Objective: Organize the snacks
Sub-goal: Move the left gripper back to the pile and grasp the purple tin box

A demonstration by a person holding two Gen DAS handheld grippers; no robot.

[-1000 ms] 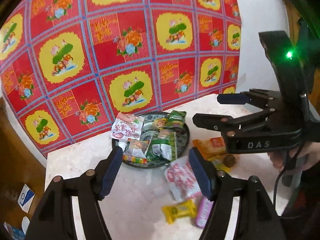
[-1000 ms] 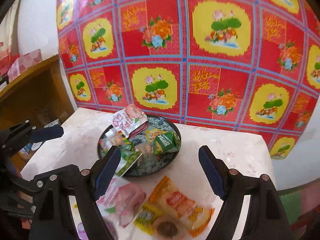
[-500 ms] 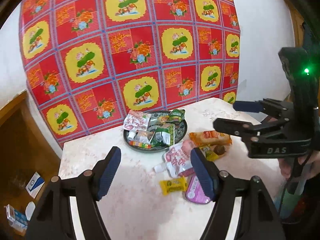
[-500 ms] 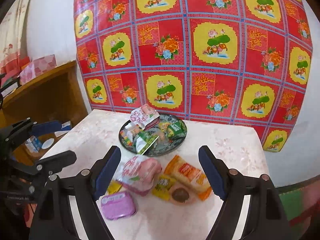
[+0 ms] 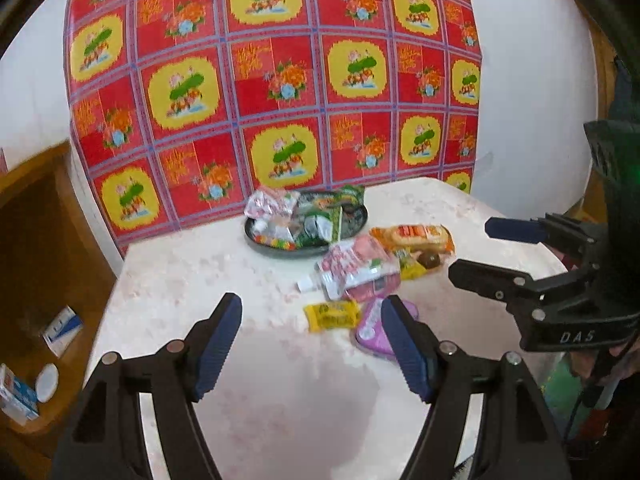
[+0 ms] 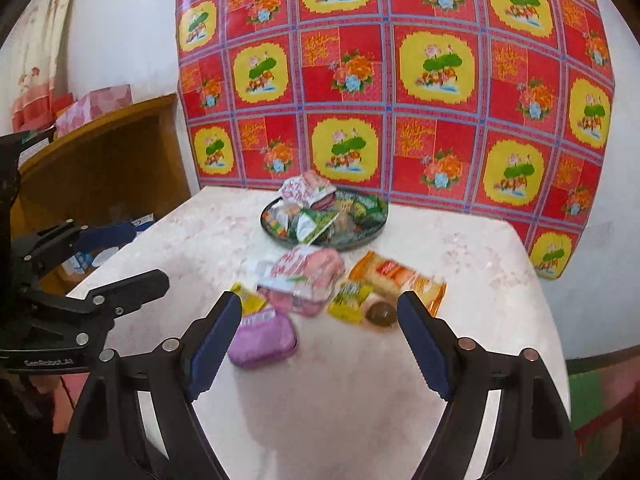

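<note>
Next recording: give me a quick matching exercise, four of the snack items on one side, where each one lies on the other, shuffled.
Items:
1. purple tin
2. orange cracker pack
3. green packet
4. brown round sweet

Places:
A. on the dark tray
B. table, nearest the camera
C. table, just in front of the tray's right side
D. table, in front of the orange pack

Pairs: 1-B, 2-C, 3-A, 4-D

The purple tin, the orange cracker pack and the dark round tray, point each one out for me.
purple tin (image 6: 262,336): right wrist view, middle of its lid.
orange cracker pack (image 6: 394,276): right wrist view, centre of the wrapper.
dark round tray (image 6: 362,240): right wrist view, bare front rim.
</note>
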